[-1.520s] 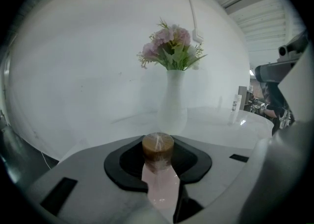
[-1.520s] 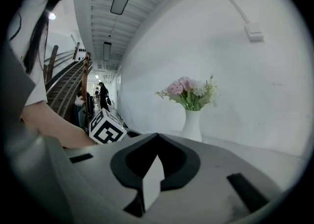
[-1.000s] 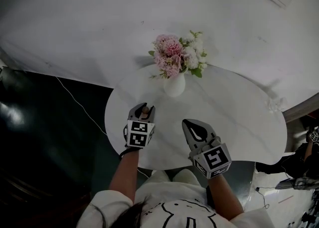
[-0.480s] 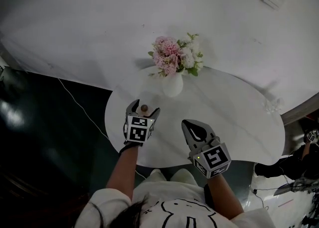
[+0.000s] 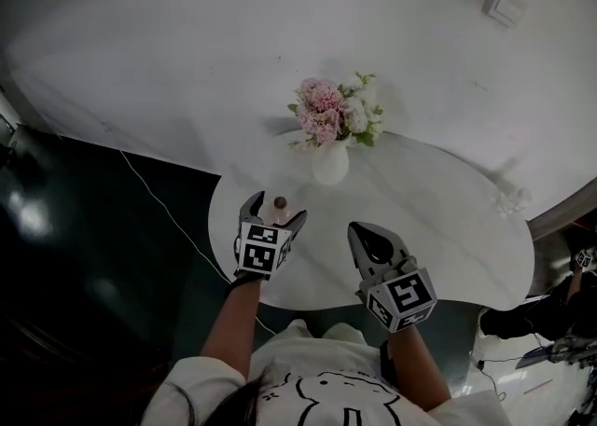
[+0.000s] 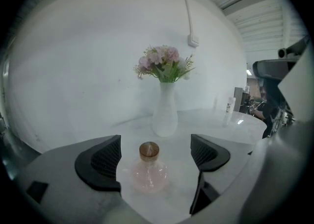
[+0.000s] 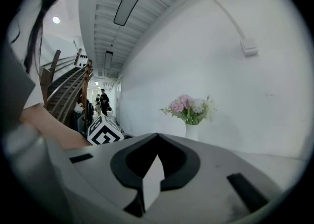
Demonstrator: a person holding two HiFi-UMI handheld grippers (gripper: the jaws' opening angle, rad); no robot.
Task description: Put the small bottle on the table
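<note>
The small bottle is round, pinkish clear glass with a brown cork, and it stands upright on the white table near its left edge. My left gripper is around it with its jaws opening. In the left gripper view the bottle sits between the dark pads, with a gap on each side and nothing touching it. My right gripper hovers over the table's front middle, shut and empty. Its jaws meet in the right gripper view.
A white vase of pink and white flowers stands behind the bottle, and it also shows as the vase in the left gripper view. A small white object sits at the table's right edge. Dark floor with a cable lies to the left.
The left jaws have spread apart and let go of the bottle, which now stands free on the table. The right gripper stays shut in about the same place.
</note>
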